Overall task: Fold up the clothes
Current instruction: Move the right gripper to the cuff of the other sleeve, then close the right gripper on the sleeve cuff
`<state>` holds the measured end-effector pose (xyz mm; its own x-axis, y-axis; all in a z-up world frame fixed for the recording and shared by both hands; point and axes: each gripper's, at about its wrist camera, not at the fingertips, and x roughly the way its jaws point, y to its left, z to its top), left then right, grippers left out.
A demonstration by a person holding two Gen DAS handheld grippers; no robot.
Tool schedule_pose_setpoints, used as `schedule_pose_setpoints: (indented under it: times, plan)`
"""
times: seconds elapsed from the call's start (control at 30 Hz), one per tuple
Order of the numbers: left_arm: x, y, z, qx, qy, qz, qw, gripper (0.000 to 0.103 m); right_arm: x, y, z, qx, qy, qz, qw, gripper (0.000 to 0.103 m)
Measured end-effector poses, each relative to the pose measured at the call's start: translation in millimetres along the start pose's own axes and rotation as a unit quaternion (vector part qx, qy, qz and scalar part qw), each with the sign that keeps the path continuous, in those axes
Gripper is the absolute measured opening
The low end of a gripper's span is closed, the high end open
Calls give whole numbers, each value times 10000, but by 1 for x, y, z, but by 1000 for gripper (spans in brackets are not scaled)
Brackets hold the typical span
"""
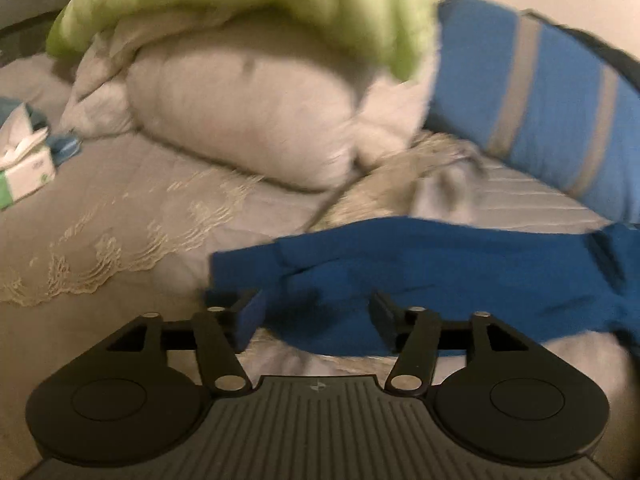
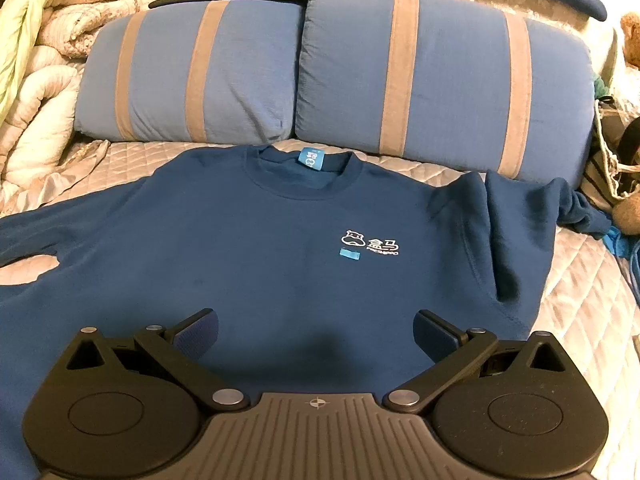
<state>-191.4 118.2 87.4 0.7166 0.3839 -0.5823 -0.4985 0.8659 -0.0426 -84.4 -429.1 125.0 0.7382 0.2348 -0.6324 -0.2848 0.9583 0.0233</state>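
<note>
Navy-blue sweatshirt (image 2: 248,248) lies face up on the quilted bed cover (image 2: 580,300), collar toward the striped pillows (image 2: 440,76), sleeves running out to either side. Its left sleeve (image 1: 420,276) stretches crosswise just beyond the left gripper (image 1: 316,316), whose jaws stand parted and empty. Over the hem, the right gripper (image 2: 316,332) hangs spread wide, grasping nothing.

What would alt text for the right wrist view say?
A blue sweatshirt lies front-up on a quilted bed, its collar toward two blue striped pillows. The right gripper hovers open over its lower half.
</note>
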Motion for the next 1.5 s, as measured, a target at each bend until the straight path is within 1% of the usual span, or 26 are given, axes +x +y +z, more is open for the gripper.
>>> schedule_pose_setpoints:
  times: [0.07,0.17,0.2,0.23,0.3,0.37,0.47,0.53,0.6,0.7,0.77,0.83,0.87,0.9,0.97,1.0,1.03,1.07,1.1,1.13,1.2,1.23,1.37,1.5]
  plan:
    - [-21,-20,4,142,-162,-277,9994,68,0,0,0,-20,-8,-10,10000,103]
    - [-55,-59,11,403,-419,-780,9953,73,1,-1,0,-7,-2,14,10000,103]
    - [-65,-73,13,491,-495,-961,9929,74,1,-1,0,14,-9,22,10000,103]
    - [-75,-90,15,603,-559,-1168,9898,80,0,-2,1,35,-17,30,10000,103]
    - [-95,-125,14,900,-706,-1591,9806,82,0,-3,1,64,-32,50,10000,103]
    - [-109,-161,11,1215,-677,-1917,9715,83,-2,-4,0,83,-48,71,9999,103]
    - [-119,-211,1,1541,-413,-2247,9613,83,-4,-5,0,98,-92,104,9999,103]
    - [-123,-235,-9,1677,-248,-2391,9561,83,-5,-6,-1,138,-125,129,9997,103]
    - [-122,-258,-23,1842,-89,-2455,9517,83,-7,-10,-2,210,-164,181,9995,103]
    - [-115,-279,-48,2021,46,-2431,9487,83,-10,-16,-2,399,-214,303,9985,103]
    - [-110,-289,-63,2245,132,-2551,9404,83,-12,-25,-3,643,-289,419,9966,103]
    - [-108,-298,-66,2588,232,-2644,9287,82,-14,-35,-3,890,-303,575,9939,103]
    - [-109,-298,-64,2557,174,-2706,9279,82,-15,-40,-3,1000,-249,671,9924,103]
    - [-111,-298,-62,2465,99,-2842,9265,82,-15,-47,-2,1111,-197,775,9906,103]
    - [-112,-297,-64,2531,-8,-2910,9226,82,-17,-64,-3,1266,-172,945,9873,103]
    - [-113,-297,-65,2566,-59,-2938,9208,82,-16,-75,-2,1281,-155,942,9872,103]
    - [-112,-300,-66,2641,-66,-2831,9220,82,-15,-85,-2,1295,-138,939,9870,102]
    - [-112,-303,-67,2714,-71,-2726,9230,82,-14,-96,-2,1310,-126,918,9870,97]
    - [-110,-304,-67,2775,-58,-2665,9230,82,-11,-108,-1,1337,-135,814,9876,95]
    - [-109,-304,-67,2762,-58,-2689,9227,82,-8,-120,-1,1426,-122,704,9872,93]
    - [-108,-302,-66,2704,-71,-2775,9218,82,-2,-144,0,1603,-97,483,9858,93]
    - [-106,-299,-65,2623,-76,-2823,9227,82,2,-156,0,1692,-90,377,9848,93]
    - [-102,-295,-63,2491,-19,-2950,9224,82,22,-201,0,2040,-107,-10,9789,90]
    - [-100,-296,-62,2491,-12,-2954,9223,82,41,-235,1,2285,-135,-300,9730,83]
